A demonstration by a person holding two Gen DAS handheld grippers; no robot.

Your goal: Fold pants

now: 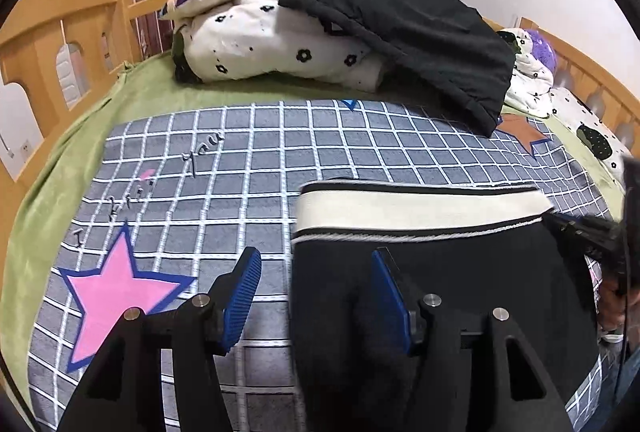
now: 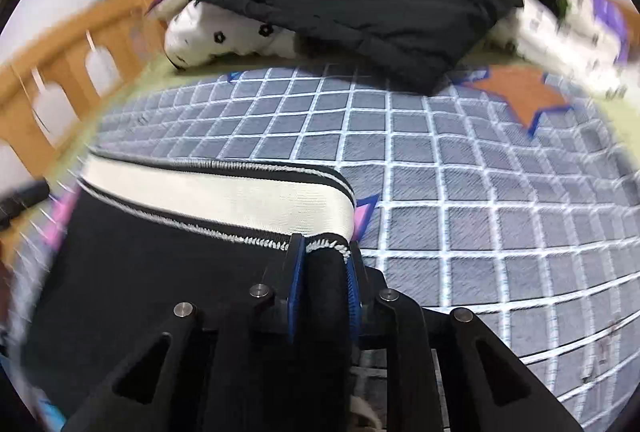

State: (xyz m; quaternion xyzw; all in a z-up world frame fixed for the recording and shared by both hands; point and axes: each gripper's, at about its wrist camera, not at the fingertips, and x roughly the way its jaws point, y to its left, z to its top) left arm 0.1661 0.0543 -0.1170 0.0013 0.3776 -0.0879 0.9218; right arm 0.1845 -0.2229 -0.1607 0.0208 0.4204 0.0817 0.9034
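On our left, the left gripper (image 1: 316,286) stands wide open over the left edge of the black pants (image 1: 460,292), which lie on the checked blanket (image 1: 240,159). Further right, our right gripper (image 2: 322,264) pinches the fabric just below the white waistband (image 2: 224,195); that view is blurred, its edges hard to make out.

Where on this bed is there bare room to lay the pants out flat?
Bare checked blanket lies left of the pants, between the pink star and the quilt pile; more lies right of the pants, below the orange star. The far side is crowded with quilt and a black garment.
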